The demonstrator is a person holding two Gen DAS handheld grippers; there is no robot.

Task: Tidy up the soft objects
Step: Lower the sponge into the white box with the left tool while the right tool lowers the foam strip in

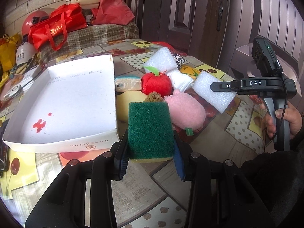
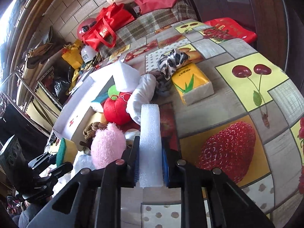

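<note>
Box [image 1: 62, 95] bare. My left gripper [image 1: 150, 163] clamps the sponge [image 1: 150, 129], right gripper [image 2: 150, 169] pinches foam [image 2: 150, 142]; pile [image 1: 157, 83] waits.

Scouring sponge [image 1: 151, 131]: dark green pad over yellow base. Foam block [image 2: 150, 142]: plain white. Plush toy [image 1: 185, 110]: pale pink, fuzzy. Stuffed apple [image 1: 156, 84]: red, green leaf. Box [image 1: 62, 142]: white, red blotches inside. Tissue pack [image 2: 191, 84]: yellow, green leaf print. Tablecloth [image 2: 237, 98]: grey-beige patchwork, cherry and strawberry panels. Gripper pads [image 2: 165, 163]: blue.
</note>
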